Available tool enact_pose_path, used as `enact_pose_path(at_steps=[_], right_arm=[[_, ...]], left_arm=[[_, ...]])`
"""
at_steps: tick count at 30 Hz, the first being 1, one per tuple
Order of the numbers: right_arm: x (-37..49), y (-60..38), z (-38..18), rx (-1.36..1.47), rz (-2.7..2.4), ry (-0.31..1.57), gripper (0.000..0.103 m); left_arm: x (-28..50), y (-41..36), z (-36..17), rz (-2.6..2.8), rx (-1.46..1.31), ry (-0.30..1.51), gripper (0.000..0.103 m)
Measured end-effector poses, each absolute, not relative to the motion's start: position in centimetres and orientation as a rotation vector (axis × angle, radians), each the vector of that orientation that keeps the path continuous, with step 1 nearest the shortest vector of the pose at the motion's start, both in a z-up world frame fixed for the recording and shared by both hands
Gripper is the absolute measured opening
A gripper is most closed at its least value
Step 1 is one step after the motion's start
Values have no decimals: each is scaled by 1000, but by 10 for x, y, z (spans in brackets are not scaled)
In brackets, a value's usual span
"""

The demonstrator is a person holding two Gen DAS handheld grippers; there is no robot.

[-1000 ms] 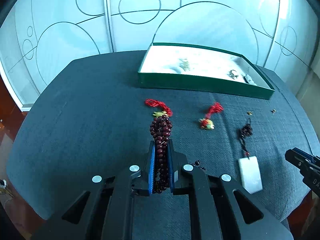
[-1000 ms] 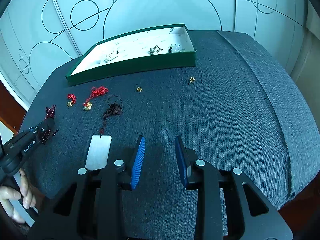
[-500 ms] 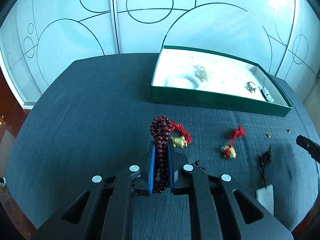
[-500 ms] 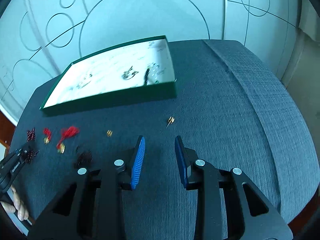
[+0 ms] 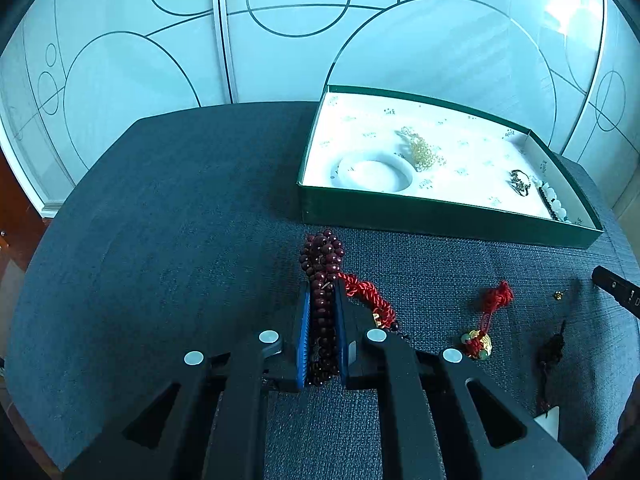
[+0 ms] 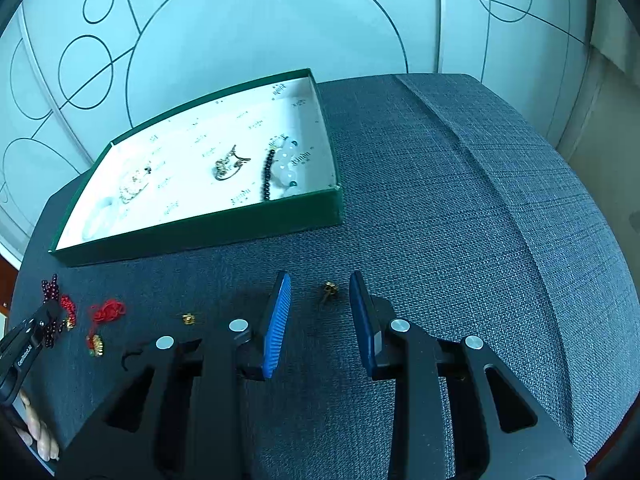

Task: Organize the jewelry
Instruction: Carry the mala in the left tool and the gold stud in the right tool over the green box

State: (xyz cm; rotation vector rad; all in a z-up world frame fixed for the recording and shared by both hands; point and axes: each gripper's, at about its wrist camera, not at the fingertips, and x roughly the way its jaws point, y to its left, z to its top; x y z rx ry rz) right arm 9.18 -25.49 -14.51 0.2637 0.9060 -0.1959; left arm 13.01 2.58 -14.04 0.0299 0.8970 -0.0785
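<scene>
Left gripper [image 5: 322,292]: its blue pads are clamping a dark red bead bracelet [image 5: 322,258], whose loops are bunching out past the fingertips.
Right gripper [image 6: 320,292]: its jaws are standing apart, gripping nothing; a small gold earring [image 6: 329,290] is lying on the cloth between the fingertips.
Green tray [image 5: 440,216]: sitting ahead and to the right of the left gripper, holding a white bangle [image 5: 374,171].
Red tassel charm [image 5: 486,320]: lying to the right of the left gripper.
</scene>
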Motion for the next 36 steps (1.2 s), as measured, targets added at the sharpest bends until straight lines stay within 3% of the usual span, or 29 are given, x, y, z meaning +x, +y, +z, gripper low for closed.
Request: enact_pose_path(at_steps=[7,8,13,36], right_arm=[[91,-257,-150,264,-208,896,26],[91,-257,-150,259,-212,894,20],[91,-257,-152,239,-223,889,8],[79,-242,-108,229,-151,790,7]], left_arm=[[131,27,-142,-85,28,900,11],[131,27,-142,-85,27,900,11],[132,27,-142,-86,28,901,11],[125,16,-108,-109,31,854,11]])
